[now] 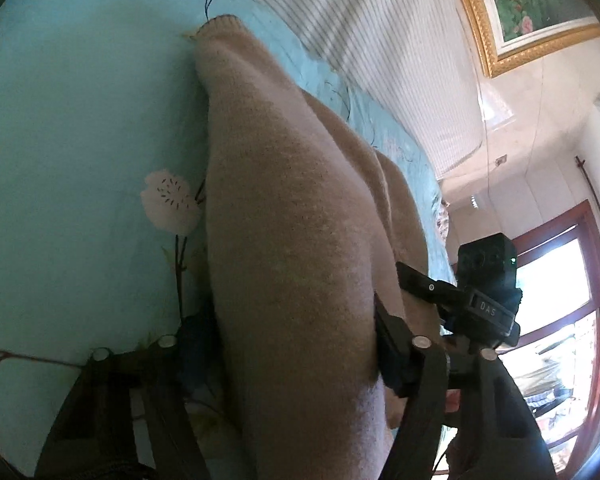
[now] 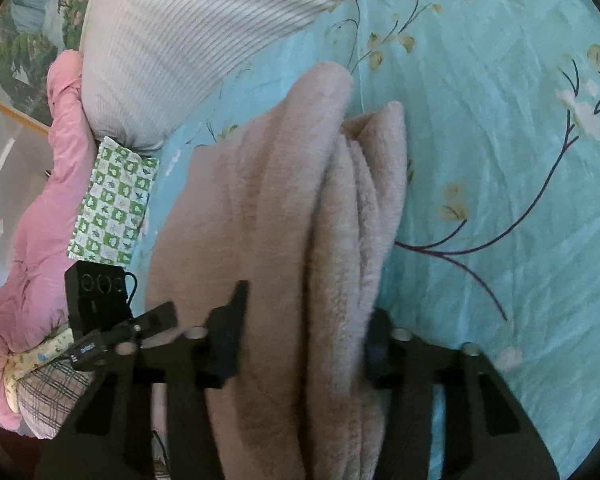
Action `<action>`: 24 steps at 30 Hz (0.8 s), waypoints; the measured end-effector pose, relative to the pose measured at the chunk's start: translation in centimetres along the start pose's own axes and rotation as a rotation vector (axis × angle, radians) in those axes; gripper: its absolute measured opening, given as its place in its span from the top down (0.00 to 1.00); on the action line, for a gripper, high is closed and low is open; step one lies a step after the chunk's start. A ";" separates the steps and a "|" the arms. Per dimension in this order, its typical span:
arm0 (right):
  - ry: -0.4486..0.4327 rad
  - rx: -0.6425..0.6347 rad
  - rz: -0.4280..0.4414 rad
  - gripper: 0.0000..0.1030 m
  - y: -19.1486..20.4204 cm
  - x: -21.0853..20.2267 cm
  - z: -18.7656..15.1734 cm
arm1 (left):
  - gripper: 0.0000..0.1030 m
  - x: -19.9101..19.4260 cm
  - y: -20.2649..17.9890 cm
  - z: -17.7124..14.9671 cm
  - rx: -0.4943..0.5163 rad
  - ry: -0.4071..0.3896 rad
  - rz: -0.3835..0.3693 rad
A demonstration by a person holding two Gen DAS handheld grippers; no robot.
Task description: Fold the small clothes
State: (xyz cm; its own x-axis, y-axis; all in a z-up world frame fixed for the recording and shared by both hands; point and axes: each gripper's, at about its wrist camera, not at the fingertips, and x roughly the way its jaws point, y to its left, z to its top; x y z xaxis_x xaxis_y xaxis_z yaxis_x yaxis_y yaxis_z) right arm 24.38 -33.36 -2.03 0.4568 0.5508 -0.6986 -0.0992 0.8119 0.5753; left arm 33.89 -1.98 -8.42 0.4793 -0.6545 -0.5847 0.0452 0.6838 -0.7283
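A beige knit garment lies lifted over the turquoise floral bedsheet. My left gripper is shut on its near edge, the cloth bunched between the fingers and stretching away to a ribbed cuff at the far end. In the right wrist view the same beige garment hangs in folds between the fingers. My right gripper is shut on it. The other gripper's black body shows at the right of the left wrist view, and at the lower left of the right wrist view.
A white striped pillow lies at the head of the bed. A pink quilt and a green checked cloth lie at the left. A plaid cloth sits below them. A framed painting and a window are at the right.
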 end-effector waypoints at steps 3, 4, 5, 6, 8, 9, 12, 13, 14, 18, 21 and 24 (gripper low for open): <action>-0.027 -0.002 -0.012 0.64 1.4 -0.7 -0.6 | 0.48 -0.9 -0.7 0.0 0.034 -0.002 -0.008; -0.035 -0.007 -0.011 0.65 2.1 -1.0 -0.8 | 0.50 -1.6 -1.0 -0.1 0.044 -0.008 -0.014; -0.042 -0.017 -0.005 0.66 3.0 -1.2 -1.1 | 0.50 -2.4 -1.1 -0.2 0.043 -0.026 -0.015; -0.045 -0.028 0.006 0.67 4.0 -1.2 -1.5 | 0.50 -3.8 -1.2 -0.6 0.049 -0.041 -0.018; -0.048 -0.053 0.037 0.67 6.3 -0.9 -2.7 | 0.50 -6.7 -1.0 -1.3 0.060 -0.064 -0.020; -0.047 -0.061 0.055 0.67 7.2 -0.7 -3.2 | 0.50 -8.3 -0.6 -1.8 0.061 -0.072 -0.015; -0.039 -0.096 0.120 0.67 10.3 0.9 -5.3 | 0.50 -13.2 0.6 -3.8 0.069 -0.095 0.012; -0.033 -0.104 0.140 0.67 11.1 1.6 -6.0 | 0.50 -14.9 1.0 -4.7 0.076 -0.103 0.031; -0.026 -0.116 0.158 0.67 12.0 2.4 -6.5 | 0.50 -16.1 1.4 -5.3 0.079 -0.111 0.045; 0.021 -0.158 0.217 0.67 15.3 6.1 -8.6 | 0.50 -20.7 3.1 -7.6 0.077 -0.144 0.095; 0.045 -0.187 0.230 0.67 16.9 8.0 -9.4 | 0.50 -22.7 4.8 -9.0 0.062 -0.160 0.108; 0.071 -0.190 0.213 0.67 17.0 9.5 -10.1 | 0.49 -22.1 7.0 -10.2 0.028 -0.142 0.134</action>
State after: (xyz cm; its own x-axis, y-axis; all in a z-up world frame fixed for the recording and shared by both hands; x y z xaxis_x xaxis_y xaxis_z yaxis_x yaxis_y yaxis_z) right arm 18.08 -12.33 -3.16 0.3456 0.7198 -0.6021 -0.3536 0.6942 0.6269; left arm 14.67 13.99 -4.20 0.6017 -0.5060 -0.6180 -0.0037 0.7719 -0.6357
